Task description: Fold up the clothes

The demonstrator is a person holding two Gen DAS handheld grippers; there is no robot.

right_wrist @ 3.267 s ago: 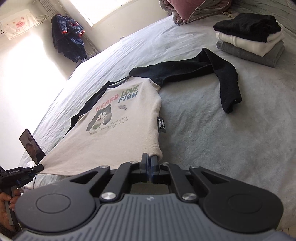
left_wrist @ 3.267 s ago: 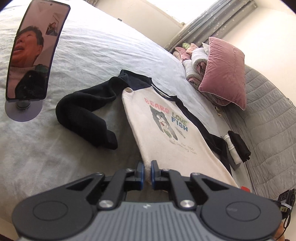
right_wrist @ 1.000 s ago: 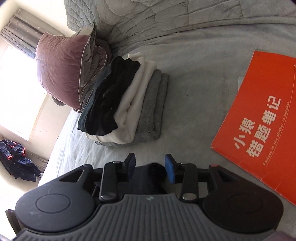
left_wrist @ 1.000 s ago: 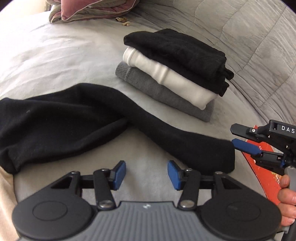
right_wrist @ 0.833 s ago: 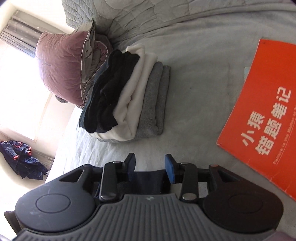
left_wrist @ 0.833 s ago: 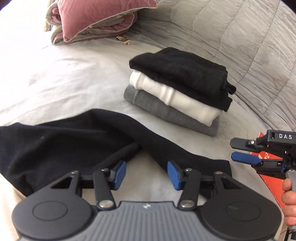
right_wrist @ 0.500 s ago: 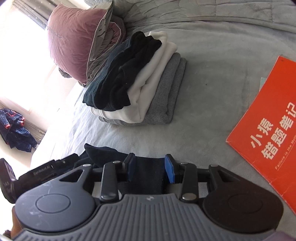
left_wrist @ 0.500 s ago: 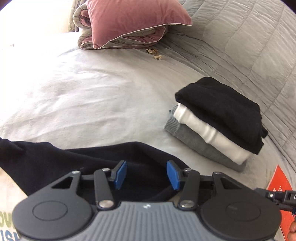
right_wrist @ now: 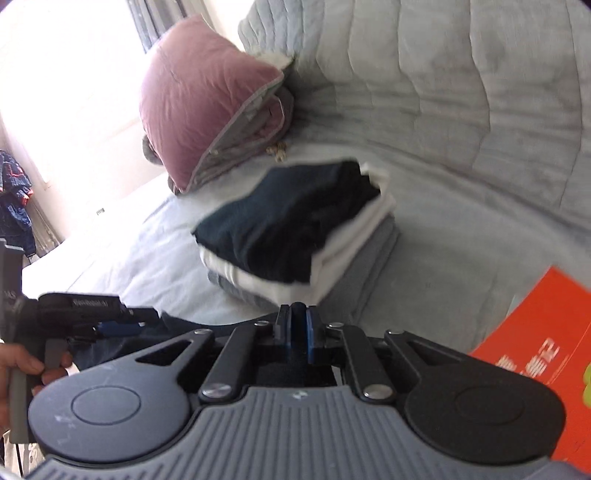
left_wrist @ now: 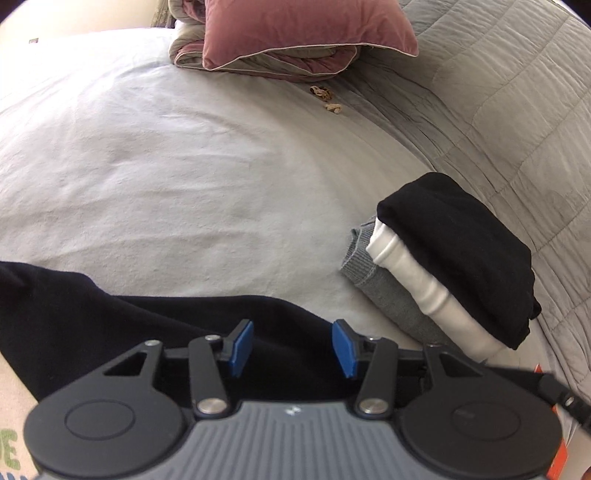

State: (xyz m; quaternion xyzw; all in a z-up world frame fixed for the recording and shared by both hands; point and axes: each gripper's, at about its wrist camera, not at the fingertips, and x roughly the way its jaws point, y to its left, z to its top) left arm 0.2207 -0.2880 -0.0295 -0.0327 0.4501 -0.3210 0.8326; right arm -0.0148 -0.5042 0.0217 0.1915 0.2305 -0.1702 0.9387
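A black sleeve (left_wrist: 110, 325) of the cream printed shirt (left_wrist: 9, 454) lies across the pale bed sheet (left_wrist: 184, 166). My left gripper (left_wrist: 292, 347) is open just above the sleeve, and the dark cloth shows between its blue pads (left_wrist: 240, 347). In the right wrist view my right gripper (right_wrist: 298, 328) is shut, with black sleeve cloth (right_wrist: 295, 363) pinched between its pads. The left gripper (right_wrist: 122, 326) appears there at the left, held by a hand (right_wrist: 22, 365). Most of the shirt is out of view.
A stack of folded clothes (left_wrist: 454, 251) (right_wrist: 295, 229), black over white over grey, sits close on the right. A pink pillow (left_wrist: 295, 33) (right_wrist: 199, 110) on folded bedding lies at the back. An orange booklet (right_wrist: 535, 332) lies at the right. A quilted grey cover (left_wrist: 498, 92) rises behind.
My right gripper has closed on the sleeve cloth; it was open half a second ago. Both views have tilted up toward the pillow. The left gripper stays open over the sleeve.
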